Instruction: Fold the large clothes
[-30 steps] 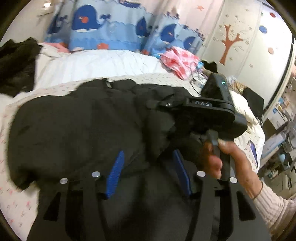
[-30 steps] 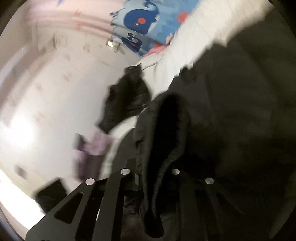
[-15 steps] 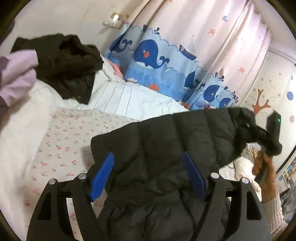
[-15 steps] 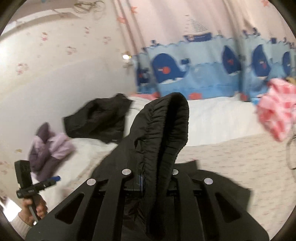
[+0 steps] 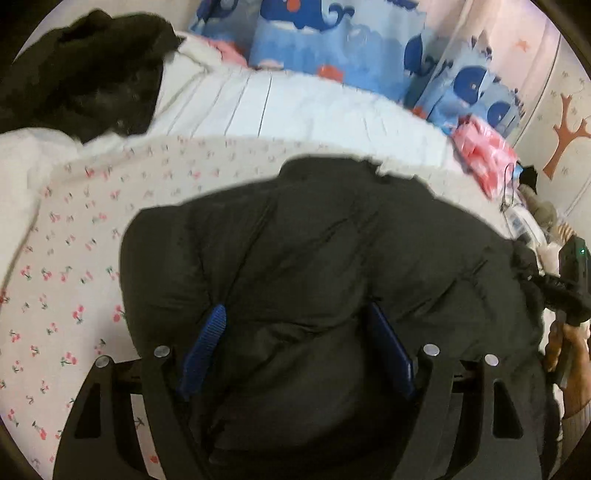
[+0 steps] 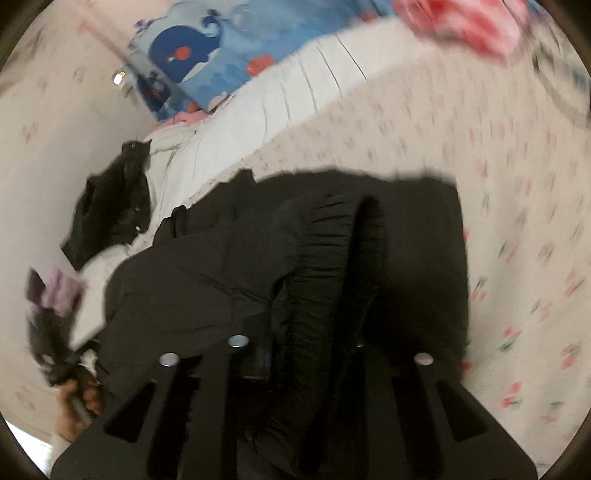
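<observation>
Black puffer jacket [image 5: 332, 258] is laid on the bed [image 5: 74, 258] for folding. Left hand-held gripper [image 5: 295, 350] sits spread wide, bulk between; right hand-held gripper [image 6: 306, 354] is opening around the elastic cuff [image 6: 332, 240], letting go.

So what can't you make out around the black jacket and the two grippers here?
- Right gripper pads: right wrist view, buried in the black jacket cuff; its jaws are opening.
- Left gripper grip: left wrist view, jacket bulges between blue pads; contact unclear.
- Pink cloth: right wrist view, blurred, cut off.
</observation>
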Motion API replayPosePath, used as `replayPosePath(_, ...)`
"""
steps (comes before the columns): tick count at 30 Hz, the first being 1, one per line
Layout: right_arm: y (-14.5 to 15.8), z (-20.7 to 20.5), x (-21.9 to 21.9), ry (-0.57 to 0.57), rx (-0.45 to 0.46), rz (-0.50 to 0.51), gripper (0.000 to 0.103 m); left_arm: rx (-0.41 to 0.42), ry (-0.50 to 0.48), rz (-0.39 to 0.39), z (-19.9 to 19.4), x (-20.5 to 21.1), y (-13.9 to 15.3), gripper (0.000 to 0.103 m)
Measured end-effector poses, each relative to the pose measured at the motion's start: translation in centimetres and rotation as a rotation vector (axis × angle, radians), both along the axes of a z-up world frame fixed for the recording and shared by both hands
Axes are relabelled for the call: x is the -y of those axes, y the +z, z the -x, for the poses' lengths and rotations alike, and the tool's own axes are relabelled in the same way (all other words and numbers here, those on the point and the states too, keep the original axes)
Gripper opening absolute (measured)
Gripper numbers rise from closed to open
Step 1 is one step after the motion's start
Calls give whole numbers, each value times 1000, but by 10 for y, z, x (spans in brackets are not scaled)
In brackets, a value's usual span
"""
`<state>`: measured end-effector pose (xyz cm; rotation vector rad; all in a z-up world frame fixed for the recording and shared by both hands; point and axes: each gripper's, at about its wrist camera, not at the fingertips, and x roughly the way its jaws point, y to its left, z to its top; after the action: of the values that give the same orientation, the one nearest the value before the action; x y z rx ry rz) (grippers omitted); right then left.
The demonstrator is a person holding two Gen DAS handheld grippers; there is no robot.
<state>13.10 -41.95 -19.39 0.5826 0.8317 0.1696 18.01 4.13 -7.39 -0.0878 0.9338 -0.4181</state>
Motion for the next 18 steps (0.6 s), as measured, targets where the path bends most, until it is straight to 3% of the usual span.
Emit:
replayPosePath(2,4,5,5,-1,-4,0,26,5,-5,-6,5,-1,8,76)
replayPosePath(5,25,26,18,-53,19,24,45,60,-24,26,13,-8,29,76)
replayPosePath(8,60,52,20,-142,100,133,54,120,-28,56,23,-15,50,80)
replayPosePath(10,84,61,5,-97,193,160,60,134,-26,57,20,-16,55,81)
replayPosePath(12,92,58,-22,16,230,184,68,121,-29,49,12,-12,50,81)
replayPosePath(14,78,42,-44,92,156,235,72,92,-27,53,4,-8,38,81)
replayPosePath(17,30,15,-49,85,-18,326,72,36,-17,37,-4,-3,14,81)
replayPosePath(18,11,10,-43,84,-46,312,72,14,-26,29,-7,-1,2,81)
